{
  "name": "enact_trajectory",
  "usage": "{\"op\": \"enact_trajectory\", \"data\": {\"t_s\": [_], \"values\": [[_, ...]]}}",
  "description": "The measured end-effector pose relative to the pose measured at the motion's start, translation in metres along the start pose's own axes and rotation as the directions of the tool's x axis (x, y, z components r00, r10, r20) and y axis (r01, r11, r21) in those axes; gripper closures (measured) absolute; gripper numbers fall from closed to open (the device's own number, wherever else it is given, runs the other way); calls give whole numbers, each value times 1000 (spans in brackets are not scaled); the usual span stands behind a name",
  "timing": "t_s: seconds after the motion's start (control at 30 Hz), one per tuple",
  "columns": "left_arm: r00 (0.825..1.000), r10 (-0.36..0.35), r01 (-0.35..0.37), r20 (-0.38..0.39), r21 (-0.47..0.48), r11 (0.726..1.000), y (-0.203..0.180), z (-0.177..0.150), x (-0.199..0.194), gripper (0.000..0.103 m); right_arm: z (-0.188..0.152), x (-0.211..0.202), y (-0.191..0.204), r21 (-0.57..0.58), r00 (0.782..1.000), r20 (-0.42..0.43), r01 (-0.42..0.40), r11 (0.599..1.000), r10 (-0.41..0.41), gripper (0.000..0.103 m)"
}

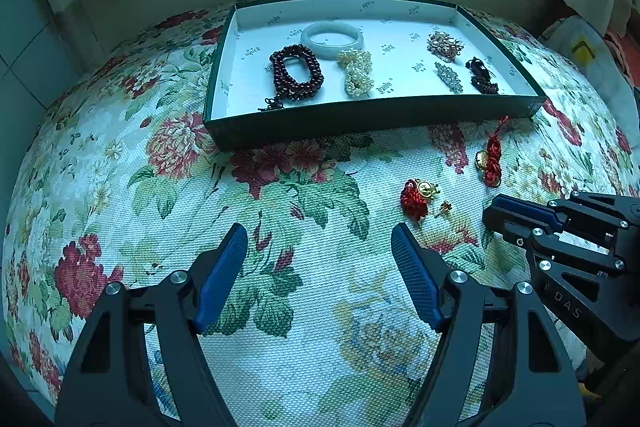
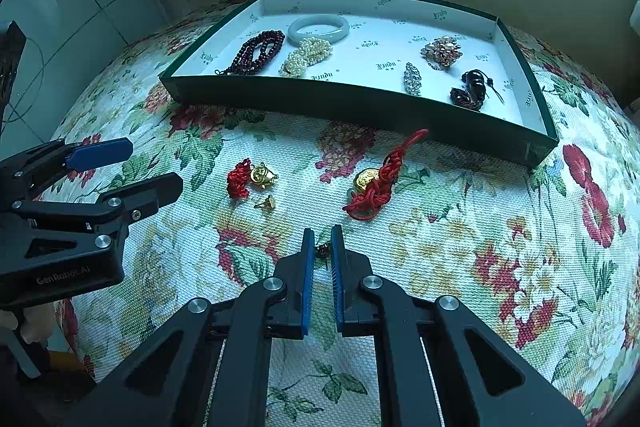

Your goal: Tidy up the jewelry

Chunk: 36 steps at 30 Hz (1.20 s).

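A dark green tray [image 1: 360, 119] [image 2: 360, 107] lined in white holds a jade bangle [image 1: 332, 39], a dark red bead bracelet [image 1: 296, 71], a pearl bracelet [image 1: 356, 71], a brooch [image 1: 445, 45], a crystal piece [image 1: 449, 77] and a dark charm [image 1: 482, 77]. On the floral cloth lie two red-cord gold charms [image 2: 250, 179] [image 2: 374, 183] and a small gold earring [image 2: 266, 203]. My right gripper [image 2: 322, 245] is shut on a small dark earring [image 2: 321, 250]. My left gripper [image 1: 320, 247] is open and empty above the cloth.
The floral tablecloth [image 1: 280, 307] covers a round table. A pale wall and curtains stand behind the tray. The left gripper shows at the left in the right wrist view [image 2: 132, 171]; the right gripper shows at the right in the left wrist view [image 1: 516, 219].
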<state>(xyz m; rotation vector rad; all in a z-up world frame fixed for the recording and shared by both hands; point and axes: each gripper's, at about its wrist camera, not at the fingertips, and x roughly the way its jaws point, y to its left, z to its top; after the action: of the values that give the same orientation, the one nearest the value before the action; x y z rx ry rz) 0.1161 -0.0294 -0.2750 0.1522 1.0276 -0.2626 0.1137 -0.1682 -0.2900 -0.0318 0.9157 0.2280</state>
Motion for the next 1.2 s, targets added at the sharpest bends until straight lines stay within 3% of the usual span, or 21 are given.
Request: {"op": "enact_trajectory", "data": {"t_s": [0.1, 0.63, 1.2], "values": [[1000, -10, 10, -6, 8, 1000, -3, 0, 0, 40, -1, -2, -1, 5, 1000, 1, -1, 1000, 1, 95], [997, -83, 83, 2, 96, 992, -56, 8, -5, 49, -7, -22, -39, 6, 1000, 3, 25, 1000, -25, 95], [996, -77, 81, -38, 119, 989, -84, 21, 15, 54, -16, -22, -72, 37, 1000, -1, -16, 999, 16, 95]]}}
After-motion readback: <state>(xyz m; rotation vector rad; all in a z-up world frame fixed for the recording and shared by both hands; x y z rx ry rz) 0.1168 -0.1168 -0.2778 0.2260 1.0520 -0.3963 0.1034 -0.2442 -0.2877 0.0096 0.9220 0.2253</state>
